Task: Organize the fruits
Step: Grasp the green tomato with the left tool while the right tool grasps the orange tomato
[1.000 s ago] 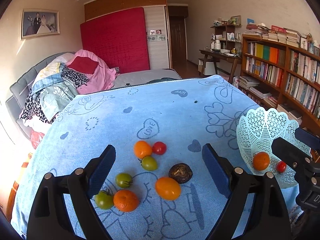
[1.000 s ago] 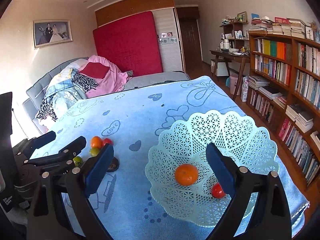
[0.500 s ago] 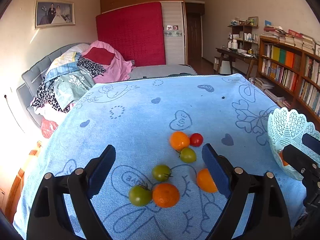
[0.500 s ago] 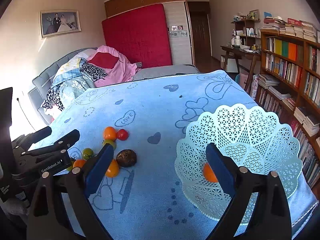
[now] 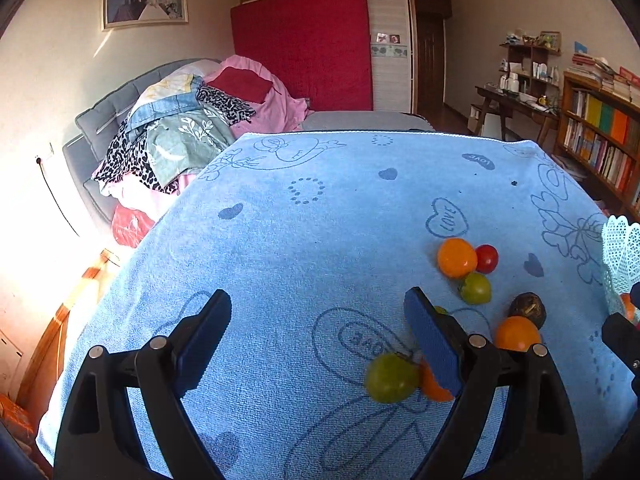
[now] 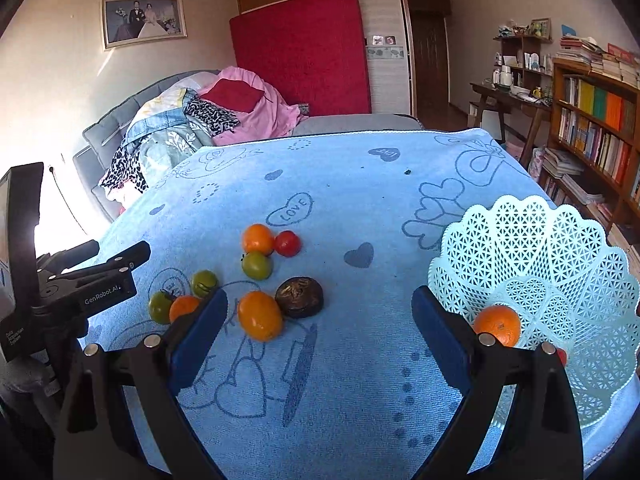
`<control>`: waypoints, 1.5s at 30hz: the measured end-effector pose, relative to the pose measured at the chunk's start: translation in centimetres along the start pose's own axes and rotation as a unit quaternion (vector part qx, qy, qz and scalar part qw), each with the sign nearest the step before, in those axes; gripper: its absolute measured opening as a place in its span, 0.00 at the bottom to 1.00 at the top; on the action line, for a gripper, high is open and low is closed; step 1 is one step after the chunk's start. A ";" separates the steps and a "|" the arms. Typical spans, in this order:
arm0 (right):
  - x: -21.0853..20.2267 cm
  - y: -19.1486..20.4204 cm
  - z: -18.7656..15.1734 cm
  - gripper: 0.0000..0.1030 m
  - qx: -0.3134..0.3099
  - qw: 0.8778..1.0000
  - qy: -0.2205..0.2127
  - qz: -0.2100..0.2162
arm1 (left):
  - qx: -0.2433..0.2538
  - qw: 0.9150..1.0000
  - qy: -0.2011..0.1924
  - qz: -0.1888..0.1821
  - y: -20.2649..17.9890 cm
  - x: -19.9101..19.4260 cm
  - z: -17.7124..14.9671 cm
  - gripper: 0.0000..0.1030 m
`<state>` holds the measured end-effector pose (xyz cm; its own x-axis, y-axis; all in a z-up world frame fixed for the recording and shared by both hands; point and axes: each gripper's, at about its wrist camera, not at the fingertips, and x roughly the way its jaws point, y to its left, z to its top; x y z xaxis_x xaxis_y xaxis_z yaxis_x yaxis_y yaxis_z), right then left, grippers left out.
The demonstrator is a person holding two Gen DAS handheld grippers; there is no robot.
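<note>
Several fruits lie on the blue towel [image 6: 360, 184]: an orange [image 6: 258, 239], a red tomato [image 6: 287, 243], green tomatoes [image 6: 256, 265], a dark brown fruit [image 6: 299, 296] and a larger orange [image 6: 260, 314]. At the right, the mint lattice basket [image 6: 540, 240] holds an orange [image 6: 497, 324] and a partly hidden red tomato [image 6: 562, 356]. My right gripper [image 6: 320, 306] stands open above the towel, between the fruit cluster and the basket. My left gripper [image 5: 318, 312] is open over bare towel; a green tomato [image 5: 391, 376] lies just inside its right finger, untouched.
The towel covers a table whose left edge drops toward a bed piled with clothes [image 5: 180, 132]. A bookshelf [image 6: 592, 120] and a desk [image 6: 508, 100] stand on the right. A red mattress [image 5: 304, 48] leans on the far wall.
Both grippers moved left and slightly down. The fruits and basket slid rightward in both views. In the right view the fruit cluster came between the fingers. Both stayed open.
</note>
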<state>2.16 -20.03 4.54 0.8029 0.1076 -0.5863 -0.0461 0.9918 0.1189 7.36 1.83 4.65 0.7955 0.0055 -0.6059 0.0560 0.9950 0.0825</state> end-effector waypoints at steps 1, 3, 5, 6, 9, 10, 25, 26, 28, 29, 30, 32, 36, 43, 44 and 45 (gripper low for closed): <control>0.3 0.4 -0.1 0.92 -0.006 1.000 0.003 0.002 | -0.001 1.000 0.002 0.001 0.1 0.2 0.0 0.85; 0.7 1.2 -0.4 0.92 -0.021 1.000 0.007 0.003 | -0.003 1.000 0.006 0.004 0.5 0.4 -0.3 0.85; 1.2 2.0 -0.8 0.92 -0.035 0.999 0.011 0.004 | -0.006 1.000 0.010 0.004 0.7 0.6 -0.5 0.85; 1.5 2.3 -1.0 0.90 -0.039 0.999 0.014 0.006 | -0.006 1.000 0.012 0.002 0.7 0.6 -0.5 0.85; 2.5 2.7 -1.4 0.78 -0.043 0.998 0.035 0.014 | -0.003 1.000 0.011 -0.002 0.6 0.6 -0.4 0.85; 2.9 2.7 -1.6 0.77 -0.039 0.998 0.044 0.019 | -0.002 1.000 0.011 -0.002 0.7 0.6 -0.4 0.85; 7.3 2.7 -1.6 0.64 -0.021 0.990 0.131 0.048 | 0.008 1.000 0.024 -0.014 1.3 1.0 -0.6 0.85; 7.6 2.8 -1.5 0.64 -0.023 0.989 0.135 0.049 | 0.008 0.999 0.026 -0.017 1.3 0.9 -0.7 0.85; 8.3 2.8 -1.4 0.64 -0.021 0.988 0.143 0.053 | 0.007 0.999 0.029 -0.022 1.4 1.0 -0.6 0.85; 8.6 2.8 -1.3 0.63 -0.020 0.988 0.145 0.053 | 0.007 0.999 0.031 -0.024 1.5 1.0 -0.7 0.85; 8.8 2.9 -1.2 0.63 -0.020 0.988 0.144 0.053 | 0.006 0.999 0.033 -0.026 1.5 1.1 -0.7 0.85; 8.9 2.9 -1.1 0.62 -0.020 0.988 0.143 0.054 | 0.007 0.999 0.037 -0.031 1.4 1.2 -0.8 0.85; 8.9 2.7 -1.1 0.52 -0.016 0.989 0.140 0.049 | 0.017 0.998 0.046 -0.046 1.1 1.4 -1.0 0.85; 8.1 2.3 -1.4 0.45 -0.019 0.989 0.138 0.054 | 0.048 0.995 0.048 -0.074 -0.2 0.9 -1.7 0.85; 7.9 2.3 -1.6 0.43 -0.022 0.989 0.138 0.051 | 0.055 0.994 0.046 -0.078 -0.5 0.7 -1.8 0.85; 7.8 2.3 -1.7 0.41 -0.024 0.989 0.137 0.049 | 0.063 0.993 0.044 -0.084 -0.8 0.6 -1.9 0.85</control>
<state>7.31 -16.80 -1.10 0.6018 0.2117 -0.7701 -0.1488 0.9771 0.1522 6.64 1.24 2.71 0.7125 -0.1448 -0.6866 0.2629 0.9623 0.0699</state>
